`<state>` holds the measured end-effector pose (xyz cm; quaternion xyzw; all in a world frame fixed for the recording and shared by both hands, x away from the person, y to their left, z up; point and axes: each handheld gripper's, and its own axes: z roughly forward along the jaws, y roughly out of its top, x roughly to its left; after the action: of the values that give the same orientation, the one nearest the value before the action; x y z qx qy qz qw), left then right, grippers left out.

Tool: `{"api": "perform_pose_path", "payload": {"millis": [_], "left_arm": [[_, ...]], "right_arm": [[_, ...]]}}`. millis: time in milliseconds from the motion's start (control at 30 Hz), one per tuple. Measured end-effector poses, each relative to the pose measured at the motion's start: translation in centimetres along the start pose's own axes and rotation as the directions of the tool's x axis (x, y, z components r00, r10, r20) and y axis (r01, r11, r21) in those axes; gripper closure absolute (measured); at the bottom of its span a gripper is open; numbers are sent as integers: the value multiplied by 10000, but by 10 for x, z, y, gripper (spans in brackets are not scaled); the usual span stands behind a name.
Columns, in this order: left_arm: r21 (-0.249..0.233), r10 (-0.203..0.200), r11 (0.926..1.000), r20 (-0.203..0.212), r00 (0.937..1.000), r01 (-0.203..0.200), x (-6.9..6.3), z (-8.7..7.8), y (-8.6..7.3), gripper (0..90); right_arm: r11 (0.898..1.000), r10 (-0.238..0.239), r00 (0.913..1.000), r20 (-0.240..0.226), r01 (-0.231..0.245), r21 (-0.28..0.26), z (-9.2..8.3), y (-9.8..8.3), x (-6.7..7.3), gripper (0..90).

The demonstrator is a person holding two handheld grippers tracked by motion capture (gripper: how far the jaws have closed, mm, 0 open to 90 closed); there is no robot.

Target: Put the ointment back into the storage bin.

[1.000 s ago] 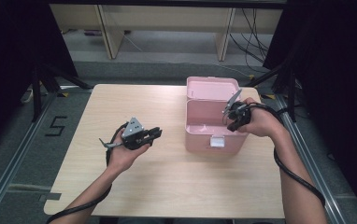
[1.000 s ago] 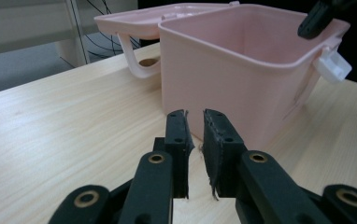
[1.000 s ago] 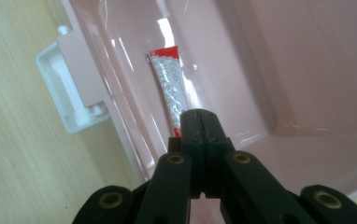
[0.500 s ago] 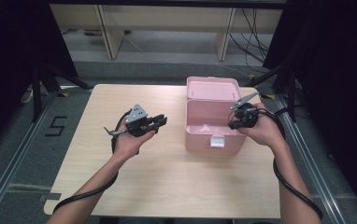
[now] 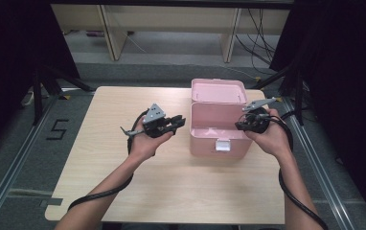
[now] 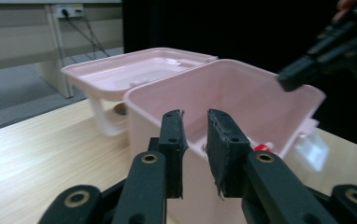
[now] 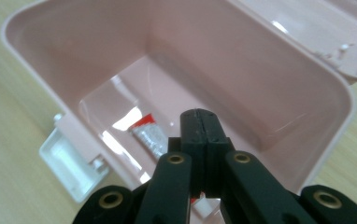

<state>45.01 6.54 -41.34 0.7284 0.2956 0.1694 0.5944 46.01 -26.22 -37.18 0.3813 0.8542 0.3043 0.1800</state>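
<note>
An open pink box [image 5: 218, 139] stands on the right half of the wooden table [image 5: 123, 191], its lid [image 5: 218, 91] tipped back behind it. On its floor lies a small red and silver tube [image 7: 146, 133], whose red end [image 6: 262, 147] peeks over the rim. My left gripper [image 5: 180, 120] hovers just left of the box and points at its side wall [image 6: 270, 93]. Its jaws have just been closing a little, and they stand open with nothing between them [image 6: 195, 116]. My right gripper [image 5: 241, 125] hangs over the box's right rim, shut and empty [image 7: 200, 114], aimed down into the box.
A white latch [image 5: 223, 146] hangs on the box's front wall. Metal floor rails [image 5: 8, 167] run along both sides of the table. Shelf legs [image 5: 111, 33] and cables stand behind the far edge. A trailing cable [image 5: 99, 194] crosses the near table.
My left hand has risen and moved right, closer to the box. My right hand has drifted slightly right, to the box's right rim.
</note>
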Motion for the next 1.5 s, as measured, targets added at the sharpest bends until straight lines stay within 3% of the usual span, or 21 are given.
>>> {"api": "perform_pose_path", "payload": {"millis": [67, 100, 200, 300, 333, 400, 433, 533, 633, 900, 967, 1067, 1167, 1200, 1267, 1300, 1367, 1467, 1500], "left_arm": [[-30, 309, 9995, 374, 9988, -308, -13, 4, 0, 800], [-34, 383, 9993, 526, 9979, -381, -17, 6, 0, 812], [-47, 529, 9986, 1213, 9912, -527, -36, 13, -3, 835], [108, 536, 9984, 1642, 9850, -561, -49, 21, -7, 852], [168, 542, 9982, 1756, 9830, -581, -53, 24, -9, 860], [293, 485, 9980, 1969, 9792, -554, -58, 29, -12, 873], [396, 501, 9974, 2058, 9773, -594, -61, 31, -13, 877], [531, 468, 9968, 2130, 9759, -594, -67, 36, -16, 892], [620, 592, 9954, 2060, 9768, -734, -70, 41, -18, 894], [458, 824, 9946, 2056, 9752, -937, -78, 55, -24, 894], [438, 873, 9942, 2048, 9749, -983, -80, 58, -24, 894], [490, 1071, 9917, 2003, 9739, -1192, -83, 61, -25, 895], [546, 1217, 9893, 2014, 9719, -1352, -85, 65, -27, 896], [557, 1241, 9889, 1997, 9720, -1377, -86, 67, -28, 896], [570, 1297, 9880, 1967, 9718, -1434, -87, 70, -31, 896], [581, 1364, 9870, 1948, 9713, -1502, -87, 71, -31, 896], [600, 1345, 9871, 1911, 9723, -1483, -86, 73, -33, 896], [583, 1467, 9854, 1872, 9713, -1600, -87, 75, -35, 896], [568, 1512, 9848, 1869, 9707, -1644, -88, 75, -35, 896]], "right_arm": [[9992, 106, 9996, 268, -96, -388, 0, 0, -2, 900], [9988, 378, 9990, 254, -370, -313, -4, 0, -4, 900], [9962, 592, 9968, 540, -555, -667, -6, 2, -9, 900], [9919, 1030, 9919, 740, -968, -821, -6, 5, -17, 900], [9921, 968, 9917, 851, -894, -877, -7, 7, -22, 898], [9878, 1387, 9853, 996, -1305, -847, -7, 11, -28, 880], [9866, 1368, 9839, 1149, -1250, -1048, -6, 12, -33, 880], [9772, 1978, 9700, 1411, -1837, -1069, -6, 19, -44, 859], [9751, 2130, 9625, 1678, -1985, -992, -3, 24, -56, 848], [9568, 2894, 9373, 1941, -2771, -883, 16, 37, -83, 814], [9543, 2979, 9338, 1983, -2862, -862, 19, 38, -87, 805], [9457, 3249, 9215, 2126, -3143, -828, 24, 41, -92, 783], [9473, 3204, 9192, 2288, -3098, -820, 28, 41, -97, 776], [9397, 3421, 9125, 2245, -3328, -793, 29, 42, -97, 775], [9383, 3457, 9106, 2265, -3350, -854, 30, 42, -98, 771], [9459, 3243, 9182, 2274, -3147, -785, 30, 42, -101, 769], [9380, 3466, 9077, 2364, -3364, -835, 30, 42, -100, 765], [9433, 3319, 9122, 2403, -3212, -838, 31, 41, -103, 764], [9377, 3476, 9073, 2366, -3363, -878, 31, 40, -102, 762]]}}
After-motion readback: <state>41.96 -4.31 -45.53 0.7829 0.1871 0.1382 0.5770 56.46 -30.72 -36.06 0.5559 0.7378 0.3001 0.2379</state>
